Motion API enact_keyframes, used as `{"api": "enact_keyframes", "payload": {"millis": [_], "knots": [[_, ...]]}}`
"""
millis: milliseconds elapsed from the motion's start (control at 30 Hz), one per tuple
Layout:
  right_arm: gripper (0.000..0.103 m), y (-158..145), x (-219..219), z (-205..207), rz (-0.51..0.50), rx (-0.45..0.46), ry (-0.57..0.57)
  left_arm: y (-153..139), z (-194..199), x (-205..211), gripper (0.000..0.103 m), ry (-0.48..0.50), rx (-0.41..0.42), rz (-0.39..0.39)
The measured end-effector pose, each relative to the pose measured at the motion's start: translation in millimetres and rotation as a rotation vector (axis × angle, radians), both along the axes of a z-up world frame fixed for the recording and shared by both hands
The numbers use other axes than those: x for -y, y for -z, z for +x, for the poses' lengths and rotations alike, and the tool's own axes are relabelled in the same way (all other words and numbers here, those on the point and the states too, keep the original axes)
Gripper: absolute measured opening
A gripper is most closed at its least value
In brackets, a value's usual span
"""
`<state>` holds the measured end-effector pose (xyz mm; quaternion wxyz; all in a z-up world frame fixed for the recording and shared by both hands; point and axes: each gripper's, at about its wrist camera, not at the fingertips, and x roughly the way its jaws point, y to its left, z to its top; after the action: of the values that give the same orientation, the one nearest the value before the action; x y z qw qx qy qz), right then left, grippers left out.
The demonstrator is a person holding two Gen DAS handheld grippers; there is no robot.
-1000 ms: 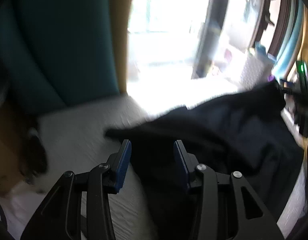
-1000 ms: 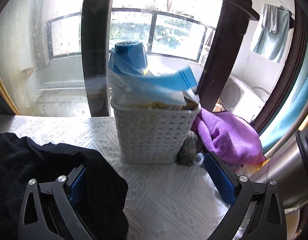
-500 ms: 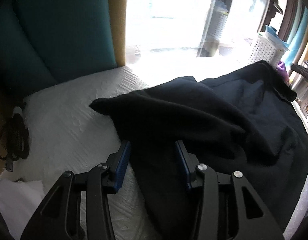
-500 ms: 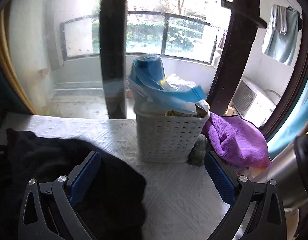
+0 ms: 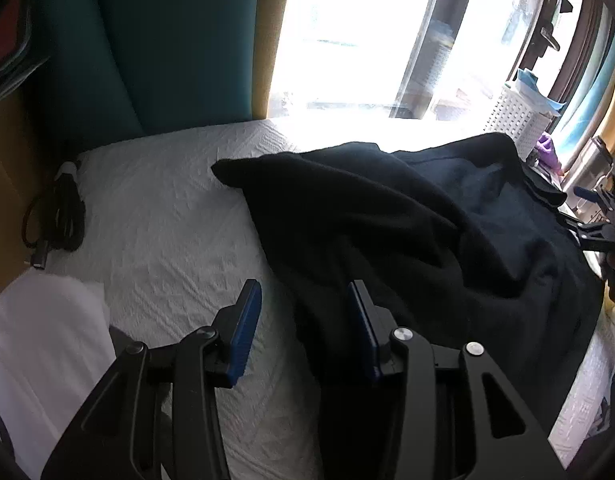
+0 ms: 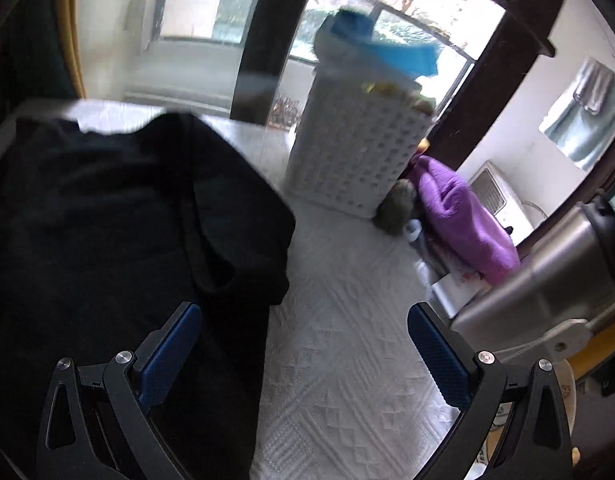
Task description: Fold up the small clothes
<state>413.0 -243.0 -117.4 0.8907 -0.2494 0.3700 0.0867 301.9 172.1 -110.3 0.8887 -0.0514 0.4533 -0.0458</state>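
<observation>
A crumpled black garment (image 5: 407, 232) lies spread over the right half of the white textured cover (image 5: 155, 232). My left gripper (image 5: 303, 312) hovers at its near left edge, open. A strip of the black cloth runs between the blue pads, which do not press on it. In the right wrist view the garment (image 6: 107, 208) fills the left side, one corner folded over. My right gripper (image 6: 303, 336) stands wide open above that corner and the bare cover (image 6: 347, 340), its left finger (image 6: 171, 344) over the cloth. Nothing is gripped.
A white lattice basket (image 6: 355, 152) with blue bags stands at the window end. Next to it lie a purple cloth (image 6: 463, 216) and a steel flask (image 6: 555, 280). A black cable (image 5: 63, 216) and a white cloth (image 5: 39, 340) lie at the left, before a teal panel (image 5: 167, 40).
My right gripper has rolled, dropped and drawn in over the garment's folded corner, so the basket now looks tilted. My left gripper has sunk a little along the garment's left edge.
</observation>
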Motion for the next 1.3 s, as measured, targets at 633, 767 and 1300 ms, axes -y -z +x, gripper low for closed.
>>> {"api": "enact_keyframes", "payload": {"millis": [633,767,1300], "knots": [[0.103,-10,19,72,0.216,0.127,0.208,-15,-40,-9,0.005,-0.134,0.082,0.057],[0.103,-19,18,73,0.233,0.142,0.201,-6,-37,-18,0.009,-0.183,0.039,-0.014],[0.103,-40,8,-3,0.267,0.114,0.106,-8,-104,18,0.035,-0.126,-0.021,-0.103]]}}
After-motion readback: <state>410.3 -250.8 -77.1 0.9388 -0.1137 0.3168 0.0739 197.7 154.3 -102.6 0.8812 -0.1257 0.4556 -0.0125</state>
